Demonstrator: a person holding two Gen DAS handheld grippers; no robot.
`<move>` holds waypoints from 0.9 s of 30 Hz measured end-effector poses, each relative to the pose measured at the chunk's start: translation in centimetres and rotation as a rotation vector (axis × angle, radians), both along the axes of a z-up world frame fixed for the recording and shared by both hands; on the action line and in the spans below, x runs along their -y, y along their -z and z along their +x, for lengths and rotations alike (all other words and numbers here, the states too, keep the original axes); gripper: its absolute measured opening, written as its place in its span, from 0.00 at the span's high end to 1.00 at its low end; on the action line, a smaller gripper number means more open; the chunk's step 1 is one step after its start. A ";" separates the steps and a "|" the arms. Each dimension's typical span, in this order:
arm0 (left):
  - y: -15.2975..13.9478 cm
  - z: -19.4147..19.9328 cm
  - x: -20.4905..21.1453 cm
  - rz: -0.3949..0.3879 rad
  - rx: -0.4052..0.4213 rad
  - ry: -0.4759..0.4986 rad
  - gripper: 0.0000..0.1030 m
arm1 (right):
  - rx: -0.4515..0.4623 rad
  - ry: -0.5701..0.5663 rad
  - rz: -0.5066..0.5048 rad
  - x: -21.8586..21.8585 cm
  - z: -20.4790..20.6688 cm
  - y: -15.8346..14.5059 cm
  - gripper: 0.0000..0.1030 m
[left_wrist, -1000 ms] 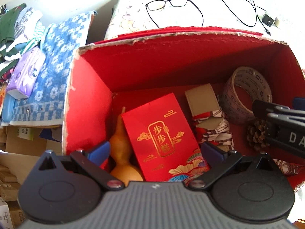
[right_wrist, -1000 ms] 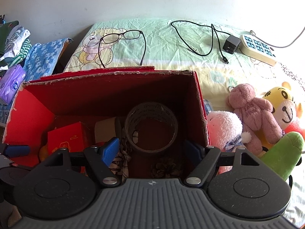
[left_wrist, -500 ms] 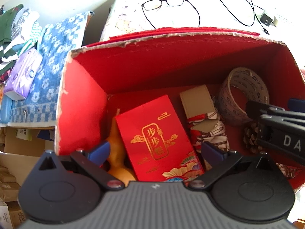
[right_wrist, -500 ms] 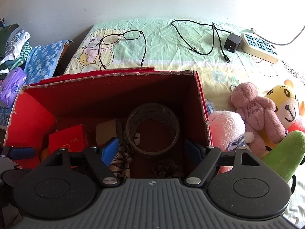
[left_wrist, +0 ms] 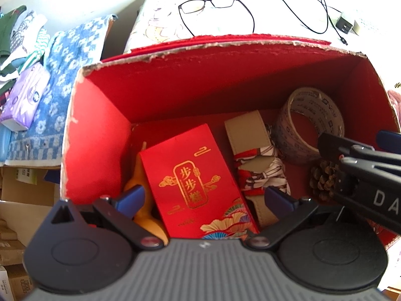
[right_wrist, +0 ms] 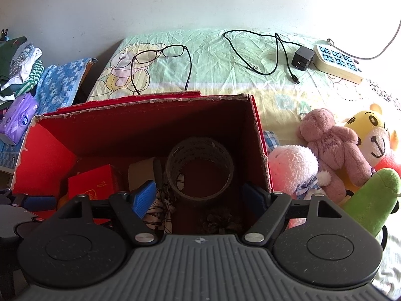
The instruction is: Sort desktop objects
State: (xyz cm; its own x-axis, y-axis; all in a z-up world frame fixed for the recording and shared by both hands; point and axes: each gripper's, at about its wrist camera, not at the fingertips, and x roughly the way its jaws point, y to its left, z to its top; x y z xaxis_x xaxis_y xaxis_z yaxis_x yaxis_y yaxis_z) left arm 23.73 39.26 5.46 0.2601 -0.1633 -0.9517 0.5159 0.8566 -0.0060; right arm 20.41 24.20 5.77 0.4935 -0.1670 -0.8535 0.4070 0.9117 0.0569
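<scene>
Two grippers: both hovering over the red box (left_wrist: 100, 130), both spread wide, gripping nothing.
Left gripper (left_wrist: 204, 198): sitting over the box's near-left part, straddling the red envelope (left_wrist: 195, 175); looks like it is lining up a pick there.
Right gripper (right_wrist: 198, 195): hanging over the near-right part, pointing at the tape roll (right_wrist: 200, 168) and pinecone (right_wrist: 218, 222); showing as a black bar at the right edge of the left view.
Envelope: lying flat on the box floor, leaning over the gourd (left_wrist: 140, 175), so the gourd is mostly covered.
Strap (left_wrist: 253, 155): lying between envelope and tape, patterned cloth knotted round it; near end cut off by a finger.
Tape roll: standing tilted against the box's far-right corner.
Pinecone: near-right floor, half hidden behind the right gripper, dark in right view.
Outside the box: glasses (right_wrist: 160, 57), cable (right_wrist: 263, 50) and plush toys (right_wrist: 333, 150) lying on the bedsheet (right_wrist: 213, 80), seemingly waiting to be sorted.
Hard to tell: which item is being targeted.
</scene>
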 end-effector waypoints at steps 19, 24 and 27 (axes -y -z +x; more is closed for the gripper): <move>0.3 0.2 -0.5 -0.004 0.013 -0.017 0.01 | -0.017 0.002 -0.002 -0.4 -0.1 0.3 0.24; 0.4 0.2 -0.4 -0.003 -0.004 -0.001 0.01 | -0.021 0.003 0.002 -0.4 -0.1 0.3 0.24; 0.5 0.2 -0.5 0.001 -0.011 -0.003 0.01 | -0.022 0.004 0.005 -0.4 -0.2 0.4 0.24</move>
State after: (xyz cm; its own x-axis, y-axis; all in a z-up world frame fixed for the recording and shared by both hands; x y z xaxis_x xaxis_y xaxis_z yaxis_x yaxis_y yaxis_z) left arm 23.95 39.74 4.99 0.2500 -0.1619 -0.9546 0.5131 0.8582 -0.0112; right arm 20.26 24.59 5.39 0.4741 -0.1643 -0.8650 0.4117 0.9098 0.0528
